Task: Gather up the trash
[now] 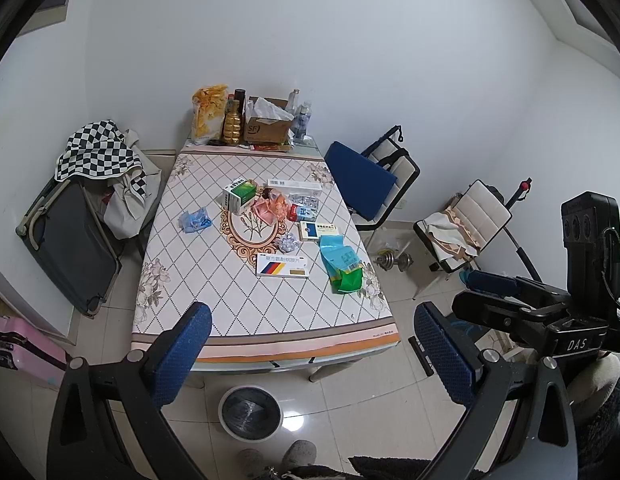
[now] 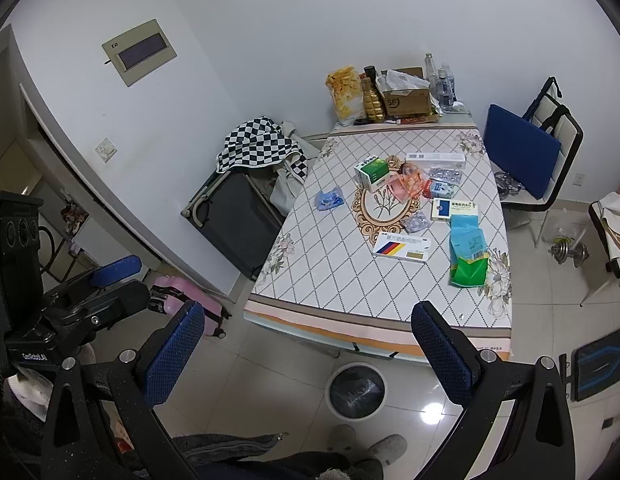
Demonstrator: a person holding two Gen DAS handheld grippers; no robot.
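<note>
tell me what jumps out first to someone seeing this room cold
The patterned table draws the eye first, its middle strewn with medicine boxes and crumpled wrappers, such as the green and white box and the blue and green packet near its right edge. On the floor at its near end stands a lined round trash bin. Both grippers hang open and empty in front of it.

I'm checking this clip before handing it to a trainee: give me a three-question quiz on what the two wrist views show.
1. True or false: the left gripper holds a piece of trash.
2. Where is the bin? A) on the table B) on the floor at the table's near edge C) on a chair
3. What lies nearest the table's near right corner?

Key:
1. False; both it and the right gripper are open, empty.
2. B
3. The green and blue packet.
</note>
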